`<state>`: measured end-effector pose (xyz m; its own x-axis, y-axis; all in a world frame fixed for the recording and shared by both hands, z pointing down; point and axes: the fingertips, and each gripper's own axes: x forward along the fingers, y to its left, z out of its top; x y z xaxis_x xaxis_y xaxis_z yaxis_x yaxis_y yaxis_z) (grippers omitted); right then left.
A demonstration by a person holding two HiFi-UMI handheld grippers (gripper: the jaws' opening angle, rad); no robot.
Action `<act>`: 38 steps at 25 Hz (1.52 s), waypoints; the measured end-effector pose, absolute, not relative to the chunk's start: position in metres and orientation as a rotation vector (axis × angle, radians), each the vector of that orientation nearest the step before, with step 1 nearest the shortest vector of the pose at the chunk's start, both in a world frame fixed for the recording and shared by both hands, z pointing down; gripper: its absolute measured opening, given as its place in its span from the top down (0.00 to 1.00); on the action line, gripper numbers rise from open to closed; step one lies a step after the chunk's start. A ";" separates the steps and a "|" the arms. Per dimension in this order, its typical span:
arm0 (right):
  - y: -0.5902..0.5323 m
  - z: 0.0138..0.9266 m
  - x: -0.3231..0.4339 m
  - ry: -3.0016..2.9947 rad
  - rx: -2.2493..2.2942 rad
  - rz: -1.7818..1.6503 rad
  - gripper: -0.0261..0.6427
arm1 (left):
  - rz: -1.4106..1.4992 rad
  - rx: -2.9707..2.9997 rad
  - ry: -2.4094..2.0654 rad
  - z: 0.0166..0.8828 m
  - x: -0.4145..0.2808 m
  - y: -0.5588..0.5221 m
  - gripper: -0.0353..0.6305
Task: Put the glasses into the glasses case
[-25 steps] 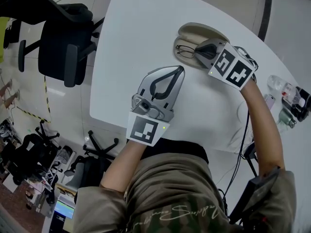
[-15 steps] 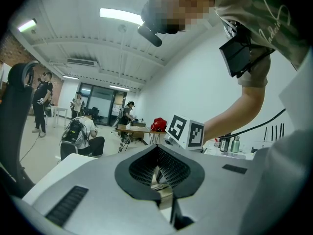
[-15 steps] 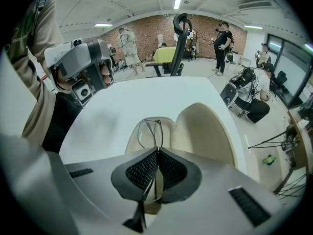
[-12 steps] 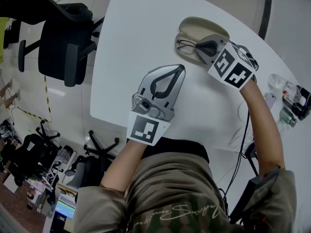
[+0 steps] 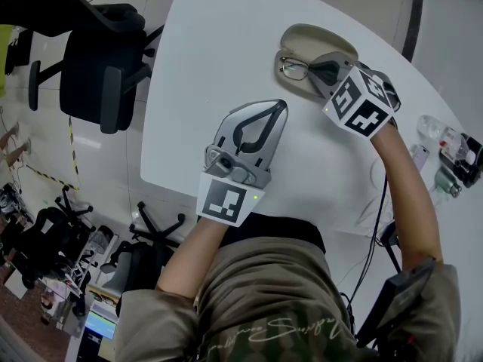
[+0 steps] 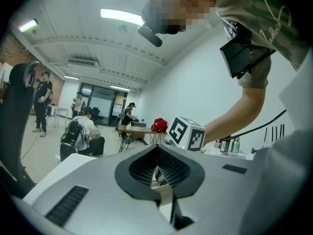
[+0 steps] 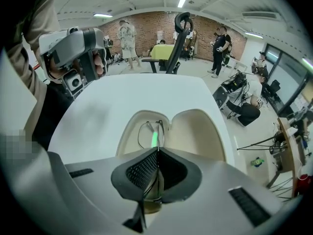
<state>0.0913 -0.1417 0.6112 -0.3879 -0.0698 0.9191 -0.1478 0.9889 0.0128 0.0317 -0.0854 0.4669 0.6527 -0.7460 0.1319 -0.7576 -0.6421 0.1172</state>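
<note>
White bench (image 5: 226,44) below. Left hand-held gripper (image 5: 278,108) near its front edge, pressed together, empty. Right hand-held gripper (image 5: 317,71) pinching glasses (image 5: 296,69) over one half of open glasses case (image 5: 321,36) near the far edge.

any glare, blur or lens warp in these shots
Head view: evenly lit, sharp, white table edges bowed by the wide lens. Left gripper view: ceiling light blown out, dark corners. Right gripper view: strong fisheye, glasses and glasses case look sharp.
</note>
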 end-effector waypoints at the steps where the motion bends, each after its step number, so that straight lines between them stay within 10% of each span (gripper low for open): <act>1: -0.142 0.612 0.091 -1.969 0.157 0.085 0.93 | 0.104 2.703 -1.242 0.467 0.031 -0.085 0.94; 38: -0.161 0.569 0.095 -2.161 0.548 0.130 0.93 | 0.123 2.734 -1.126 0.451 0.035 -0.079 0.94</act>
